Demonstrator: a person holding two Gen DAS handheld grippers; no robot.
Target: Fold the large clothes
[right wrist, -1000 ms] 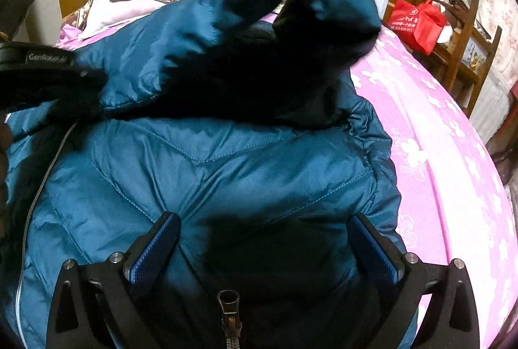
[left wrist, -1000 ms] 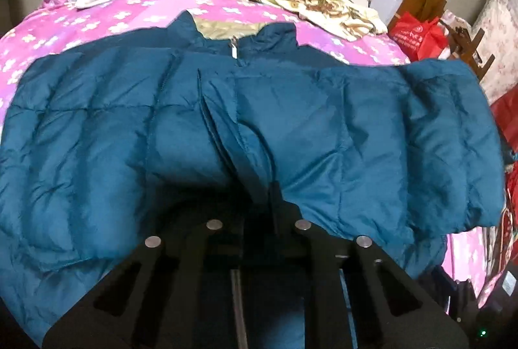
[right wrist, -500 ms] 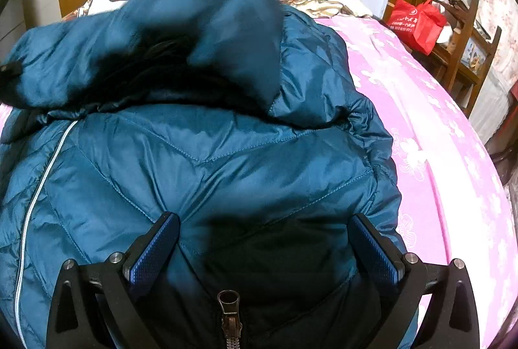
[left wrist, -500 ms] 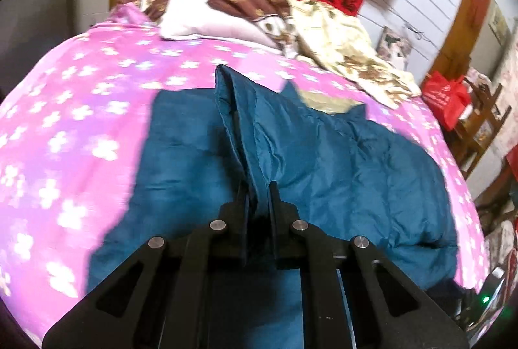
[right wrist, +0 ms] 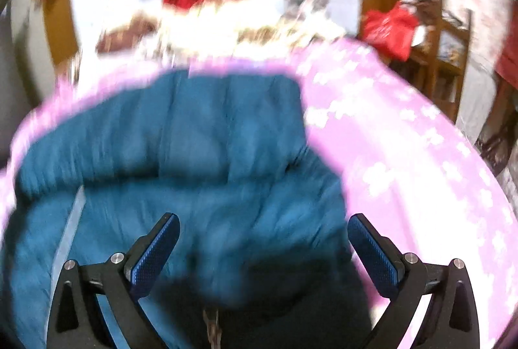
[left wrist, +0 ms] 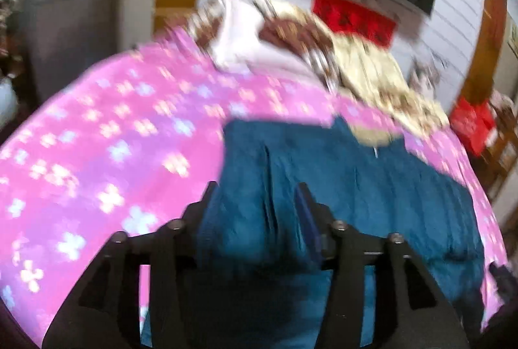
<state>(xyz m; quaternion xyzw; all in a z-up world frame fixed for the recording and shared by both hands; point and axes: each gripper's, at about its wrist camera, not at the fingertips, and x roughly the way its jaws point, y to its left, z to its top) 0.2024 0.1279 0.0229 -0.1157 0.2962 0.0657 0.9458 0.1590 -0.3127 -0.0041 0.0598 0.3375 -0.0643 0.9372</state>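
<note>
Padding is what governs this garment: the teal puffer jacket (left wrist: 349, 187) is quilted, bulky and springy, light for its size, with a smooth shell that looks likely to slide against itself and puff back up once folded. It lies spread on the bed (left wrist: 106, 148), on a pink flowered cover, collar towards the pillows, with a panel or sleeve already laid across its body. Best holds seem to be the firmer edges, meaning hem, cuffs, collar or the zip line (right wrist: 69, 235), since a pinch in the middle of a quilted panel would only gather loose shell.

The left gripper (left wrist: 255, 203) has its jaws opening, with a raised ridge of jacket fabric between them; the fingers do not seem to press on it. The right gripper (right wrist: 264, 235) stands wide apart above the lower front of the jacket, holding nothing, a zip pull just below it.

At the head of the bed lie a white and brown pillow (left wrist: 259, 38) and a crumpled cream quilt (left wrist: 382, 80), close to the collar. A red bag (right wrist: 391, 28) and a wooden chair (right wrist: 450, 58) stand off the right side, clear of the jacket. Both views are blurred, so finer detail is uncertain.
</note>
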